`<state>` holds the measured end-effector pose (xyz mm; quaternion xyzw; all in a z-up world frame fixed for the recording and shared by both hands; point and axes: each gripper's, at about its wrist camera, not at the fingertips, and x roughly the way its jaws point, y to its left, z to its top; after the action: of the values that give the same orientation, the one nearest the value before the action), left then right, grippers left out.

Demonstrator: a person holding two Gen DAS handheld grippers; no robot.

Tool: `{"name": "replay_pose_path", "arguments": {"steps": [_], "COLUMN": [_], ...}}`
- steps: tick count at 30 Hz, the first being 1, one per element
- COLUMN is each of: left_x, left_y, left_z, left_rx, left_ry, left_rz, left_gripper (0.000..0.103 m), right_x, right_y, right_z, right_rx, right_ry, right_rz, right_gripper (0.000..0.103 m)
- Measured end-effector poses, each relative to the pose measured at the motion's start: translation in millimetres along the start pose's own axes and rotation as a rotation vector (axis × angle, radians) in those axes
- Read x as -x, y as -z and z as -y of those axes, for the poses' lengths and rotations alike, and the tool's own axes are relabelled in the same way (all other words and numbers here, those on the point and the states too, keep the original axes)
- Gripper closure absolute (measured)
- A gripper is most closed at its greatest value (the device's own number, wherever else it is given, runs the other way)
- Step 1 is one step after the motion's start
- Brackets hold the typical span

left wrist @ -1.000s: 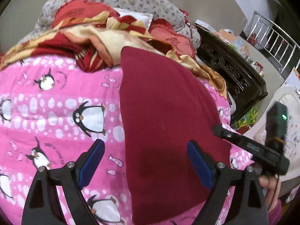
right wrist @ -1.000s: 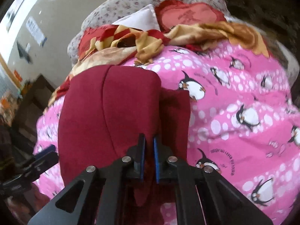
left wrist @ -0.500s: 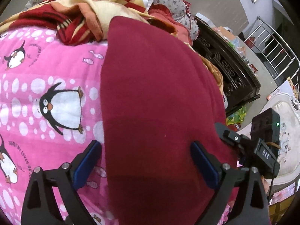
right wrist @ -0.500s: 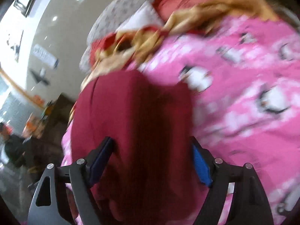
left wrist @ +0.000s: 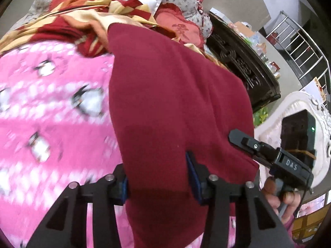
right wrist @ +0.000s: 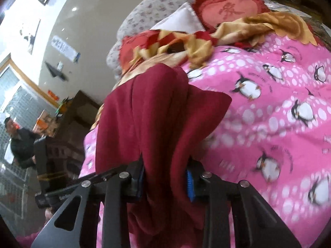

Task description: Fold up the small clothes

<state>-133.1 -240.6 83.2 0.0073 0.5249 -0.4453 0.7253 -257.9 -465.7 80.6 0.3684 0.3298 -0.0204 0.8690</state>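
Note:
A dark red garment [left wrist: 173,107] lies lengthwise on a pink penguin blanket [left wrist: 51,124]. My left gripper [left wrist: 159,177] has closed onto its near end, and the cloth fills the gap between the blue pads. In the right wrist view the same garment [right wrist: 157,111] is bunched and lifted. My right gripper [right wrist: 165,184] is closed on a thick fold of it. The right gripper's body [left wrist: 275,157] shows at the garment's right edge in the left wrist view.
A red and yellow patterned cloth [left wrist: 86,26] and a red cushion [right wrist: 229,8] are piled at the bed's far end. A dark carved cabinet [left wrist: 244,66] stands beside the bed. A person [right wrist: 18,142] stands in the background.
Both grippers, wide open half a second ago, have closed on the red garment. The right gripper let go of it and took it again. The garment's near end is now bunched and raised.

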Motion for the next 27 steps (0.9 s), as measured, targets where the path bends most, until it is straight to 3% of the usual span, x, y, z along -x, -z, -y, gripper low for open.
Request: {"name": "replay_pose_path", "arguments": {"steps": [5,7,8,9,10,12,15,19,21,23,24,27], "left_x": [22.3,8.8,-0.2,-0.7,5.9,21.2,37.8,38.1,37.9,40.4,40.8,46.1], "left_y": [55.6,73.4,81.5,85.0,87.4,87.6,89.2,96.0,99.2,104.2,106.6,106.2], "left_z": [-20.1,-33.3,-40.3,-42.0,-42.6,-36.8,-30.3,-24.6,-21.7,-19.2,-19.2,-13.2], "left_rx": [0.016,0.030,0.032,0.033,0.033,0.003,-0.035,-0.064,-0.078,-0.100,-0.104,-0.112], "left_ry": [-0.047,-0.098,-0.148,-0.162,-0.168,-0.219,-0.262,-0.325,-0.359,-0.387,-0.395,-0.411], "left_rz": [-0.079,-0.127,-0.141,-0.122,-0.081,-0.027,0.061,0.081,0.097,0.123,0.132,0.152], "left_gripper": [0.051,0.049,0.043,0.040,0.037,0.033,0.022,0.020,0.020,0.020,0.020,0.020], "right_x": [-5.9,-26.4,-39.3,-46.7,-45.4,-27.4,-1.6,6.8,-9.7,-28.7,-34.4,-27.7], "right_y": [43.7,61.9,70.1,76.0,78.3,78.0,78.5,99.4,114.3,134.2,139.7,135.3], "right_z": [-11.5,-5.2,-2.0,-2.1,-6.7,-33.2,-76.5,-110.4,-107.4,-87.3,-76.8,-67.2], "right_rx": [-0.040,-0.031,-0.005,0.035,0.070,0.169,0.335,0.434,0.469,0.485,0.493,0.445], "right_ry": [-0.034,0.037,0.118,0.197,0.223,0.280,0.287,0.199,0.235,0.335,0.380,0.359], "right_rz": [-0.129,-0.173,-0.209,-0.226,-0.207,-0.146,-0.072,-0.060,-0.114,-0.173,-0.174,-0.142], "right_gripper": [0.073,0.068,0.068,0.066,0.061,0.061,0.061,0.079,0.086,0.090,0.097,0.098]}}
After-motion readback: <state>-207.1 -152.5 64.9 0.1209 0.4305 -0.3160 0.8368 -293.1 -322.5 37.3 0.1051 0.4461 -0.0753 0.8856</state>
